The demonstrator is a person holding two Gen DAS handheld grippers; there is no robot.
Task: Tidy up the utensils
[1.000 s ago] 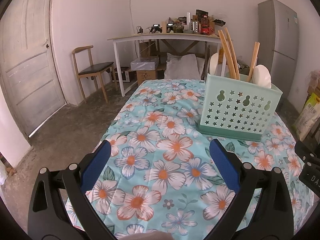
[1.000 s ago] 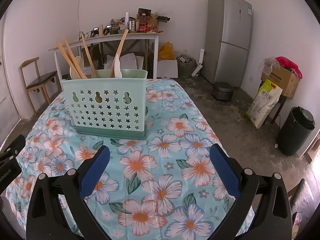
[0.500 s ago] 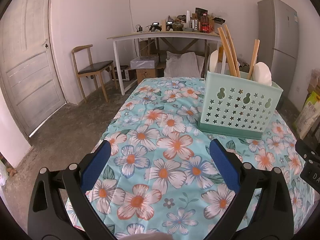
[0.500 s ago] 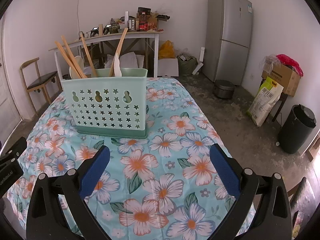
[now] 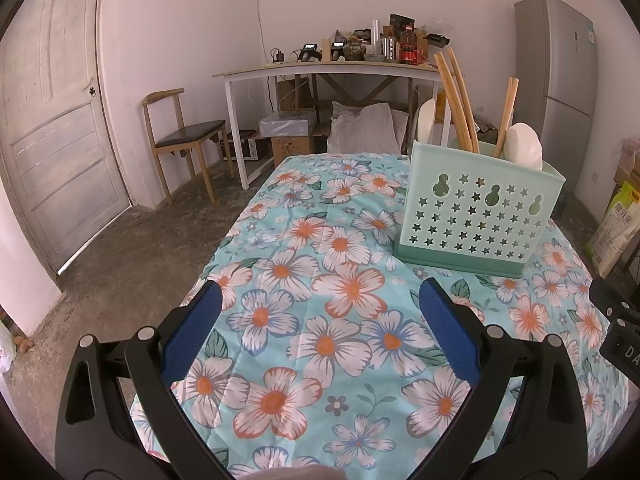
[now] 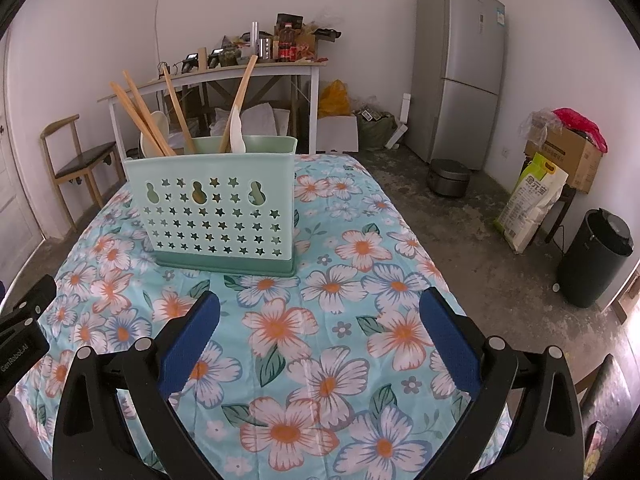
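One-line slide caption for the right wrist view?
Open right gripper hovers over the floral tablecloth, facing a mint utensil caddy holding wooden utensils.

- The lower ends of the wooden utensils [image 6: 140, 118] sit inside the mint utensil caddy [image 6: 218, 210]; its perforated wall hides them, so which compartment each stands in cannot be told.
- The white spatula [image 5: 523, 151] shows only its head above the rim.
- The near edge of the desk [image 5: 320, 360], under its floral cloth, is cut off by the bottom of both views.
- Only a black corner of the right hand-held gripper [image 5: 620, 336] shows at the left view's edge, its lettering cut off.
- The items on the far white table [image 6: 280, 46] are too small to name.
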